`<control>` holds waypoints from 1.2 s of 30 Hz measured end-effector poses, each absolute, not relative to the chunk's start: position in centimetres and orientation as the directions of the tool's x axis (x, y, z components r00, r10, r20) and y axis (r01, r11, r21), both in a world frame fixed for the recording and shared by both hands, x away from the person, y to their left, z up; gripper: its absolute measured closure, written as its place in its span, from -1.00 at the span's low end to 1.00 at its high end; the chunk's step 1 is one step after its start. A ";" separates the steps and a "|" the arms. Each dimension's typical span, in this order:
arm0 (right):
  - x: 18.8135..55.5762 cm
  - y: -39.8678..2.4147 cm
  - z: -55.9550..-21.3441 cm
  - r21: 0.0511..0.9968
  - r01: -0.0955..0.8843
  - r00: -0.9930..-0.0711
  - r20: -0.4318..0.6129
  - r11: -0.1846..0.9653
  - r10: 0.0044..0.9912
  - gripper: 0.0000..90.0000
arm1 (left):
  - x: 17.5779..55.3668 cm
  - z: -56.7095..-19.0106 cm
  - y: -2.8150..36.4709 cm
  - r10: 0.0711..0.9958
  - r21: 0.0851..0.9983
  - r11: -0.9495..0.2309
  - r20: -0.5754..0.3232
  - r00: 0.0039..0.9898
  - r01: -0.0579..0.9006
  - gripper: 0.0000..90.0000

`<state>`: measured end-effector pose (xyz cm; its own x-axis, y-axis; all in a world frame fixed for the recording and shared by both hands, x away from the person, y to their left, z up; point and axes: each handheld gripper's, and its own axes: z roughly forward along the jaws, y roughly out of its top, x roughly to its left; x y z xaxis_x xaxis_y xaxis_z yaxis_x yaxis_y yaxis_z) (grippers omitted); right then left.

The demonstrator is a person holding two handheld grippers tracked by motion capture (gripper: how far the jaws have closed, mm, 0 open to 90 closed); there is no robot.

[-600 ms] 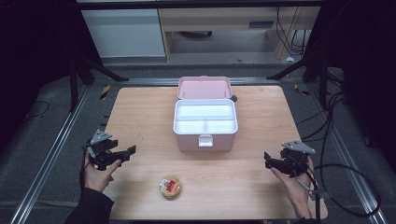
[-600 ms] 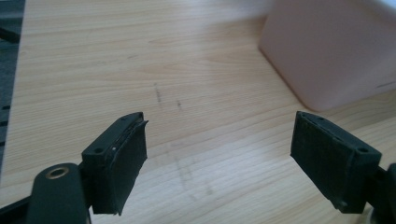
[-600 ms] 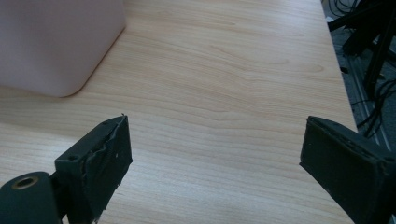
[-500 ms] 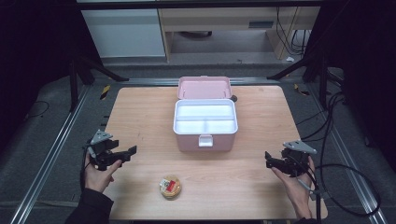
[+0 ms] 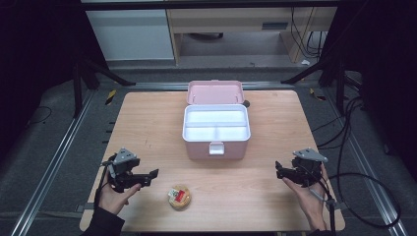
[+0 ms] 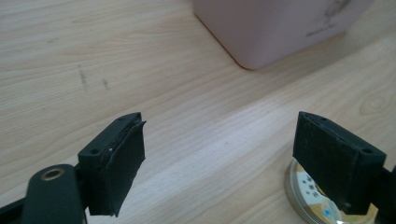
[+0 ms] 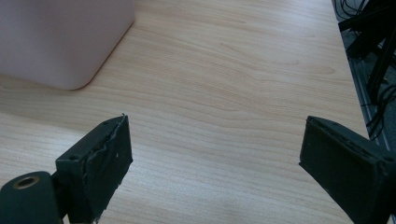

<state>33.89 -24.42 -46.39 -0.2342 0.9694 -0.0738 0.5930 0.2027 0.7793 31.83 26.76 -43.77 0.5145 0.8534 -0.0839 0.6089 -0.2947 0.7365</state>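
Approach step: with both claws wide and empty, the left claw (image 5: 153,173) must advance to the round tin (image 5: 180,196) lying near it on the surface (image 5: 147,123), below the open pink box (image 5: 216,129).

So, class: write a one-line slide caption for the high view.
Open pink box at table centre, small round tin near the left gripper; both grippers open.

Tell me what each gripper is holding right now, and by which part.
Nothing is held. The left gripper and right gripper both stand open over bare table; the small round tin lies untouched beside the left one.
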 end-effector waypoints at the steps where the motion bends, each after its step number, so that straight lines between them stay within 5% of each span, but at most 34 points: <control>1: 33.9 -24.4 -46.4 0.780 0.592 -0.235 -0.074 0.203 0.969 -0.79 | 31.7 -43.8 26.4 0.849 0.733 -0.308 -0.076 0.523 0.606 -0.64; 36: 34.3 -23.6 -48.0 0.701 0.641 -0.311 -0.137 0.314 0.941 -0.80 | 30.5 -47.0 18.1 0.636 0.475 -0.663 -0.049 0.770 0.578 -0.73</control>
